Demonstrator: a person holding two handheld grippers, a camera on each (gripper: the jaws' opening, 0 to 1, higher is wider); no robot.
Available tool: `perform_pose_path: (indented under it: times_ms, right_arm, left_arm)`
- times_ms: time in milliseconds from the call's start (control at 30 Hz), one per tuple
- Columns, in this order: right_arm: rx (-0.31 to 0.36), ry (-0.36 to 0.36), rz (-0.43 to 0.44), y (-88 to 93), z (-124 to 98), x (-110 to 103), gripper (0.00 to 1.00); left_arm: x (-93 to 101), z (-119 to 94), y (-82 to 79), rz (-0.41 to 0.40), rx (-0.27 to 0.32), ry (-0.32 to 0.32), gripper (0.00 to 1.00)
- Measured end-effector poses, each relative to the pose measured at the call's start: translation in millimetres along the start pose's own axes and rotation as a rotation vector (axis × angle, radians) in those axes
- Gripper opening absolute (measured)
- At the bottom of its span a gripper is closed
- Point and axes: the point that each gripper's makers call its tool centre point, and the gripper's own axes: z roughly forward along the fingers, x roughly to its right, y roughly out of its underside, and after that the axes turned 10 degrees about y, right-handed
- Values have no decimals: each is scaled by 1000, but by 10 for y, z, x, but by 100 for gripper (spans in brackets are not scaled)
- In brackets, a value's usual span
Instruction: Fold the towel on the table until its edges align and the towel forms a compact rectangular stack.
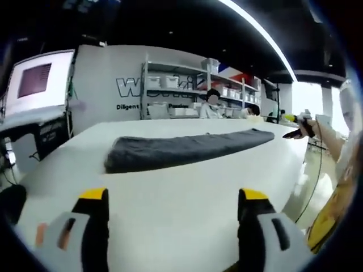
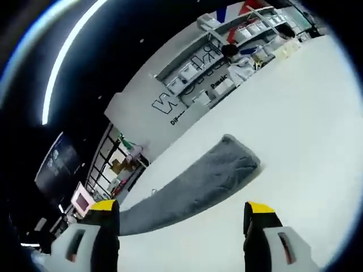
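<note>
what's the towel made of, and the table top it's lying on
The towel looks like soft dark grey terry or microfibre cloth: matte, with a fuzzy nap and rounded edges. The table has a smooth, matte white top, possibly laminate or a fabric cover; the pictures cannot settle which.

- The towel is dark grey cloth, soft and nappy, matt.
- The counter is white, smooth and matt.
- The left gripper and right gripper look like smooth grey plastic with yellow-tipped black pads.
</note>
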Motion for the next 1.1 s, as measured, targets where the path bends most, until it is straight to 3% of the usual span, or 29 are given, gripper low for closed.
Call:
perform_pose_path:
  times_ms: [67,167,233,300,400,467,533,667,733,900,1033,1100]
  right_arm:
    - [9,14,10,-19,12,27,93]
    - [14,11,-4,32,-2,-11,92]
    - [4,16,-59,100,-21,-26,92]
    - [-5,28,-117,168,-34,-39,92]
    - [-18,21,-202,251,-68,-111,92]
    - [-19,15,-279,323,-99,-202,92]
    - [-21,9,-334,322,-116,-217,93]
    - [-27,4,-483,332,-152,-234,93]
    - [-59,23,-575,380,-168,-206,94]
    - [-68,95,-741,329,-222,-107,96]
    - [-47,149,-830,240,-287,-32,97]
    - [-48,151,-833,244,-314,-19,97]
  left_arm:
    - [-51,6,3,-30,3,-17,97]
    - [-130,26,-67,-148,43,-33,87]
    - [-188,50,-145,-225,80,-37,85]
    - [-290,70,-214,-226,100,-68,85]
    - [-431,118,-207,-224,77,-123,79]
    - [-517,196,-208,-268,81,-136,76]
    - [-566,281,-202,-298,71,-127,73]
    - [-745,409,-193,-386,66,-176,69]
    - [-797,464,-214,-391,62,-185,65]
    - [-973,579,-206,-498,74,-216,58]
    - [-1059,630,-204,-554,104,-230,52]
    - [-1105,673,-175,-585,107,-238,50]
